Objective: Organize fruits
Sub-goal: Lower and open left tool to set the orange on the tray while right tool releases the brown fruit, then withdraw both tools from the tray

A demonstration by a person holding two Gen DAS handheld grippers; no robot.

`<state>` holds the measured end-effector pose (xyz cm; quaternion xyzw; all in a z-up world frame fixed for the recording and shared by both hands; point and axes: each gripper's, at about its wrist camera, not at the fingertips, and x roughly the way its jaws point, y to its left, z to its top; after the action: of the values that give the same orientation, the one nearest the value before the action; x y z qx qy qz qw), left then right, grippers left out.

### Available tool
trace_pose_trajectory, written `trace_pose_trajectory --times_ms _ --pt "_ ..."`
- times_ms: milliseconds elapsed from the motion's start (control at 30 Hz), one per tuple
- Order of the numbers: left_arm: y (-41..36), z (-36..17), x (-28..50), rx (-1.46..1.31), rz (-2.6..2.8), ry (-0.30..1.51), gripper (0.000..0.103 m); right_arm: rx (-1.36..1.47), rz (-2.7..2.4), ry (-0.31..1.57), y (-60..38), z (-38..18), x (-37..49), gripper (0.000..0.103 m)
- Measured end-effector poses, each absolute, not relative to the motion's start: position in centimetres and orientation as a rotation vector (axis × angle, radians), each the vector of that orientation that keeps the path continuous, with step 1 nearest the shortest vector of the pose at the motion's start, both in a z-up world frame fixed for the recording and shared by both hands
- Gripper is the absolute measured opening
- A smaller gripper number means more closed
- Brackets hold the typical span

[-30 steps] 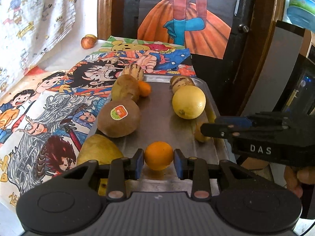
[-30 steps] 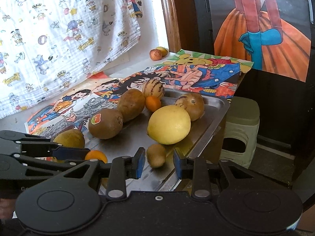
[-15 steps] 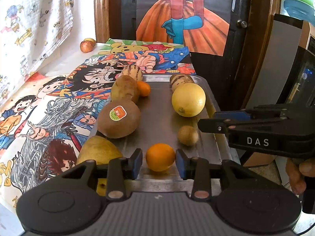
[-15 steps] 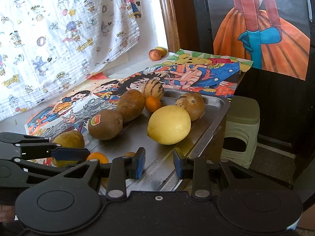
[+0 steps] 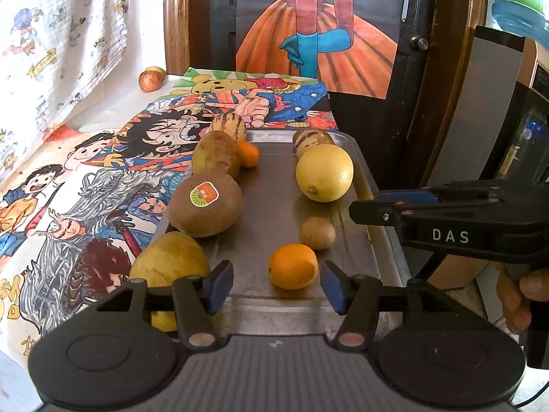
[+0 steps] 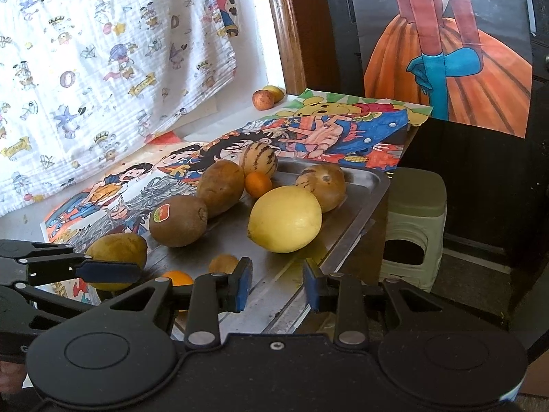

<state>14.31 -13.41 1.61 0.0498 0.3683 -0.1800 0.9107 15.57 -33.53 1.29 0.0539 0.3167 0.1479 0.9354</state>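
On the tabletop: a metal tray (image 5: pixel 346 213) lies beside colourful cartoon drawings (image 5: pixel 103 185); fruit is spread across the tray
Left tool (image 5: pixel 277 283): low at the near edge of the tray; blue-padded fingers spread wide, holding nothing; an orange (image 5: pixel 292 266) sits on the tray between the fingertips, touching neither pad
Right tool (image 6: pixel 277 285): over the right near corner of the tray; fingers parted, gripping nothing; bare tray metal shows in the gap; seen from the left wrist camera it reaches in from the right (image 5: pixel 357 207), side-on
Small brown fruit (image 5: pixel 317 232): just behind the orange, close to it; lies loose on the tray, to the left of the right tool's fingers
Lemon (image 5: pixel 324 172): large and yellow, on the right side of the tray; a striped brownish fruit (image 5: pixel 310 139) sits directly behind it, touching
Kiwi (image 5: pixel 205 204): brown with a round sticker, on the left side of the tray; a longer brown fruit (image 5: pixel 216 154) is behind it, then a small orange (image 5: pixel 248 153) and a pale striped fruit (image 5: pixel 228 126) at the far left corner
Yellow-green fruit (image 5: pixel 170 264): at the near left edge of the tray, beside the left tool's left finger
Far corner of the tabletop: a reddish fruit (image 5: pixel 150 80) and a yellow one touching it, well apart from the tray
Background: a patterned white cloth (image 6: pixel 103 51) hangs at left; a green stool (image 6: pixel 417 219) stands right of the tabletop
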Motion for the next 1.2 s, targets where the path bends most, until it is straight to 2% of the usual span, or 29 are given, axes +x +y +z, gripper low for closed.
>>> trace_pose_trajectory --times_ms 200,467,733,900,1067,1200 --pt "-13.1 2.0 13.6 0.088 -0.378 0.736 0.073 0.122 0.286 0.644 -33.9 1.3 15.2 0.043" --pt "-12.4 3.0 13.1 0.068 -0.376 0.707 0.075 0.134 0.266 0.633 -34.4 1.8 14.7 0.052" --pt "-11.9 4.1 12.6 0.053 -0.350 0.662 0.083 0.140 0.263 0.622 -34.4 2.3 14.2 0.061" --pt "-11.2 4.8 12.2 0.035 -0.328 0.637 0.092 0.143 0.264 0.614 -34.2 2.7 13.8 0.067" --pt "-10.6 5.3 11.9 0.022 -0.295 0.611 0.101 0.145 0.269 0.602 -33.9 3.2 13.5 0.075" --pt "-10.1 5.6 11.8 0.009 -0.275 0.601 0.102 0.150 0.268 0.594 -33.8 3.4 13.3 0.084"
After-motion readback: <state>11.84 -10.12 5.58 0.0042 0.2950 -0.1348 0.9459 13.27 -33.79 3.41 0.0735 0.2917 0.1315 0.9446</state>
